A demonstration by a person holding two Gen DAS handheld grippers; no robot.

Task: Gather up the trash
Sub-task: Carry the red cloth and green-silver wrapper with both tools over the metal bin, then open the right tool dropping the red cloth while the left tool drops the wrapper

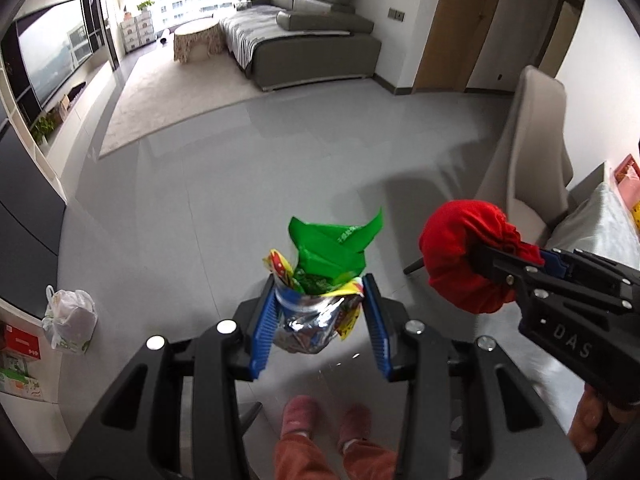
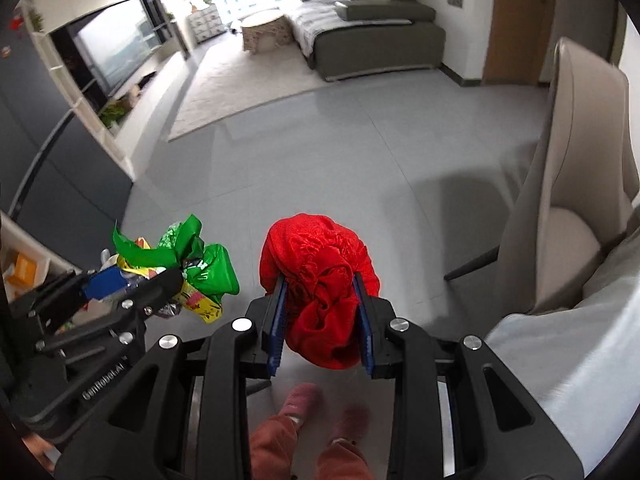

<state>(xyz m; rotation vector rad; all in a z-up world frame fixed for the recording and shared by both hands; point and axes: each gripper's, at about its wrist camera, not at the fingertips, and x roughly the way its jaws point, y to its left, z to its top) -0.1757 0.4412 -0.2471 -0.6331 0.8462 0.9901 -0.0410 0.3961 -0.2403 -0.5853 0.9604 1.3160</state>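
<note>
My left gripper is shut on a crumpled bundle of snack wrappers, green, yellow and silver foil, held above the grey floor. From the right wrist view that same wrapper bundle hangs at the left in the left gripper. My right gripper is shut on a red bag bunched into a round lump. In the left wrist view the red bag shows at the right, with the right gripper clamped on its gathered end.
A tied white plastic bag sits on the floor at the left by a low shelf. A beige chair stands at the right beside a grey-covered table. A person's pink slippers are below. A grey sofa and rug lie far ahead.
</note>
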